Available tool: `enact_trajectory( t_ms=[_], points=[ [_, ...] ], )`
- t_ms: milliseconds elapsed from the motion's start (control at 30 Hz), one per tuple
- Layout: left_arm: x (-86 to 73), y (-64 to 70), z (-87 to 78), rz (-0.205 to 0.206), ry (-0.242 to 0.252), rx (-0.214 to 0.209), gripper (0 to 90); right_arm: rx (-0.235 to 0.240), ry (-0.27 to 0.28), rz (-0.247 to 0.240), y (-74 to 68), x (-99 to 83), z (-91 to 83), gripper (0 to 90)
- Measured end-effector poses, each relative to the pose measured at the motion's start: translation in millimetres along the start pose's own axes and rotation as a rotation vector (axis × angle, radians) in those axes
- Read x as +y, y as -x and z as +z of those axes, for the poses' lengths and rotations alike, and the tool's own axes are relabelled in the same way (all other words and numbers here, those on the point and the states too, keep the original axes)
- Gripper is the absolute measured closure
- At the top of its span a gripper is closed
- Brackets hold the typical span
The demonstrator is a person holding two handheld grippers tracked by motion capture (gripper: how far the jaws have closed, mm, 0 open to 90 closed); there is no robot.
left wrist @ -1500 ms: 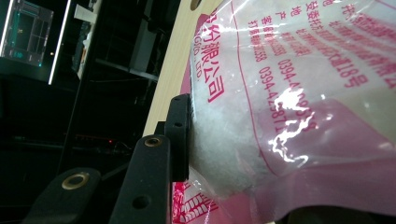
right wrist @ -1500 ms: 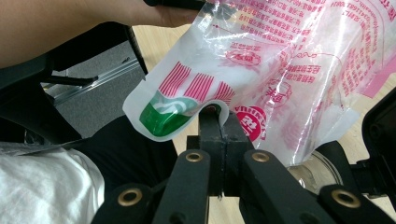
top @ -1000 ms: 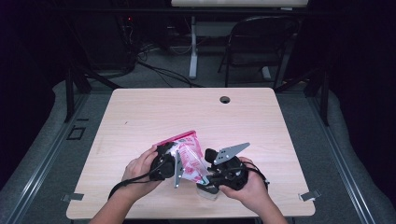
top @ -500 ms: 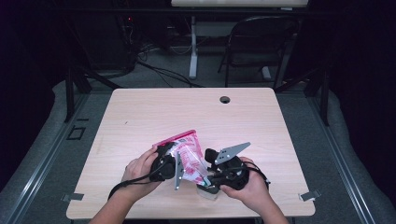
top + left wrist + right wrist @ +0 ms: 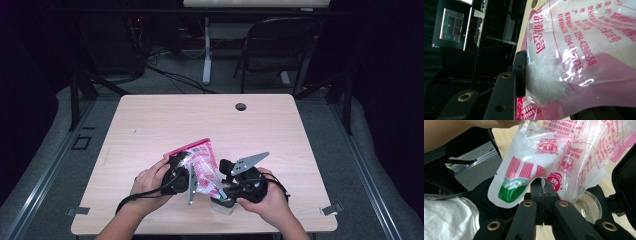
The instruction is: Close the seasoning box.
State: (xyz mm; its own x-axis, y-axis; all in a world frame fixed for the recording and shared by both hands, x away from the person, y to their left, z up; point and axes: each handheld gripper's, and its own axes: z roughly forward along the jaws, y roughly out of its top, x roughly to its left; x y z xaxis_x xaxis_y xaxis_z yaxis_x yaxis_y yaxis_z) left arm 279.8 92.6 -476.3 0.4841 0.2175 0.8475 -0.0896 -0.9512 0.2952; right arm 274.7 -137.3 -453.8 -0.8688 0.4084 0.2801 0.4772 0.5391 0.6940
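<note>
While both grippers — left gripper (image 5: 186,176), right gripper (image 5: 543,188) — clamp the bag (image 5: 579,57), its lower edge hides the jar (image 5: 587,205).

High view: fixed overhead cam, facing fwd/down on whole table (image 5: 150,120), far off. Left & right gripper views: cams riding each gripper, v. close. All three share the pink-printed bag (image 5: 202,165) (image 5: 579,50) (image 5: 564,152).

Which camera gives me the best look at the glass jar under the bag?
The right gripper view: the glass jar sits below the bag's open corner, its rim and clear wall visible beside the closed jaws. The high view shows a small clear shape between the hands. In the left gripper view I cannot make it out.
</note>
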Motion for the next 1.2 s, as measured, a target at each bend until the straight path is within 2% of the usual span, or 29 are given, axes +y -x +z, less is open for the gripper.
enact_trajectory(
  t_ms=[267, 567, 767, 1200],
  points=[
    [1.7, 0.8, -2.3, 0.02, 0.004, 0.025, 70.5, 0.002, -0.002, 0.001, 0.8, -0.1, -1.9, 90.0],
    [3.3, 5.7, -4.5, 0.061, 0.013, 0.072, 70.7, 0.004, -0.003, 0.002, 1.8, -0.9, -2.5, 90.0],
    [3.2, 6.7, -6.2, 0.071, 0.017, 0.086, 70.9, -0.004, -0.003, 0.006, 2.3, -1.2, -4.2, 90.0],
    [6.4, 9.8, -8.8, 0.121, 0.011, 0.125, 71.2, -0.001, 0.002, 0.012, 3.9, -2.2, -5.4, 90.0]
  ],
)
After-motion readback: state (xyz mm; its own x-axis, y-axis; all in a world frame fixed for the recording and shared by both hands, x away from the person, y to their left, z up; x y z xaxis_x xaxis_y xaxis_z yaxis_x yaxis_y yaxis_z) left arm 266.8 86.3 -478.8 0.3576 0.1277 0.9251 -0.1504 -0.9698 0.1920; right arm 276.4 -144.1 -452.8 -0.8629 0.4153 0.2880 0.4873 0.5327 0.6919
